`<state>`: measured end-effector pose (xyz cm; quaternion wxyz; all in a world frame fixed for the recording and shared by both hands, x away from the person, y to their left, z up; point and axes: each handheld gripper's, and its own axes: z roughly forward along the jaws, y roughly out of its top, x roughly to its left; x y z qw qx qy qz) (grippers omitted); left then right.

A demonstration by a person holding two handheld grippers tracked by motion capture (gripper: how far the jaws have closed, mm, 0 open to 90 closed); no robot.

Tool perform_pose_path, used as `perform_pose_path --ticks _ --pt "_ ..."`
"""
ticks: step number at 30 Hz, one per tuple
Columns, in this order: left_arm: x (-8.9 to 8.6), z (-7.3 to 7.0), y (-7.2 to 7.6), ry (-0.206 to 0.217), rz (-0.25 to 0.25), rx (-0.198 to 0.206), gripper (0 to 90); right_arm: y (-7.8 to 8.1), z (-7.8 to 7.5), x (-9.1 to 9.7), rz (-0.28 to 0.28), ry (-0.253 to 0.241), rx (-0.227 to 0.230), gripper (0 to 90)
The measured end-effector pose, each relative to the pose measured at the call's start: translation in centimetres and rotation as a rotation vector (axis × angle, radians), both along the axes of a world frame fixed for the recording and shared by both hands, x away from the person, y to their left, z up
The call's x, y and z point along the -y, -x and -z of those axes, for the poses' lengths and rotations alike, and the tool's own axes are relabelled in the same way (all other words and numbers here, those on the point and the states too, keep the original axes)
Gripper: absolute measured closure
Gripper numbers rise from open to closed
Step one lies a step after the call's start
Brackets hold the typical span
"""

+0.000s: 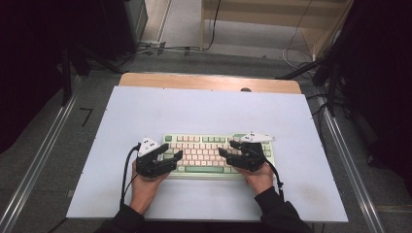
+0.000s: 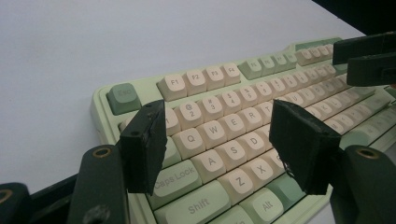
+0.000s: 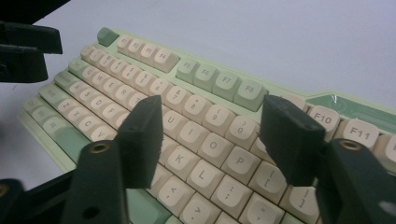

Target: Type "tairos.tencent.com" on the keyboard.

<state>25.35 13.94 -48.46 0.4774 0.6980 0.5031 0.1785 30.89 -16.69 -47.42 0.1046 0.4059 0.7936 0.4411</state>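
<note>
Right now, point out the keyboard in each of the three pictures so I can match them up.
High view: the keyboard lies on the white mat, low in the picture's middle, between the two claws.
Left gripper view: it runs from lower centre to upper right, letter keys Q, W, A between the open jaws.
Right gripper view: it runs from upper left to lower right, keys O, P, L between the open jaws.
Shared landmark: the green Esc key at its corner.

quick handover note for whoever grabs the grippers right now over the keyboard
Left gripper: open, nothing between its jaws, hovering over the keyboard's left end around Q, A and Z.
Right gripper: open, holding nothing, over the right side near K, L and P.
Keyboard lies flat near the front of the white mat.
Done: both grippers in position over the keys.
Left: the key work itself; no key looks pressed.
</note>
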Motion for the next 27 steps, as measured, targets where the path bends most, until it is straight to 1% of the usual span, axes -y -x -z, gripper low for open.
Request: perform_pose_path --ticks 2,7,10,12,15,17,22,25,27 --pt "0.0 -0.1 0.0 0.001 0.002 0.001 37.1 0.1 -0.1 0.2 0.009 -0.006 -0.004 31.7" --pt "0.2 -0.1 -0.2 0.004 0.011 0.003 37.1 0.5 -0.3 0.6 0.019 -0.007 -0.001 29.1" --pt "0.3 -0.1 -0.4 0.003 0.018 0.003 37.1 0.8 -0.4 0.8 0.02 -0.004 -0.003 29.2" --pt "0.4 -0.1 -0.4 0.002 0.022 0.006 37.1 1.0 -0.4 0.8 0.02 -0.003 -0.001 31.9" --pt "0.6 -0.1 -0.6 0.003 0.028 0.005 37.1 1.3 -0.3 0.8 0.009 -0.006 -0.001 37.7" --pt "0.7 -0.1 -0.6 0.002 0.029 0.005 37.2 1.5 -0.3 0.7 -0.008 -0.012 -0.011 41.8" --pt "0.8 -0.1 -0.7 0.001 0.032 0.006 37.1 2.0 -0.2 0.3 -0.041 -0.013 -0.007 61.5" --pt "0.8 0.0 -0.7 0.002 0.035 0.004 37.1 2.2 -0.1 0.0 -0.065 -0.001 0.002 73.3" --pt "0.8 0.0 -0.7 0.0 0.034 0.004 37.1 2.3 0.0 -0.3 -0.077 0.0 0.001 80.1"
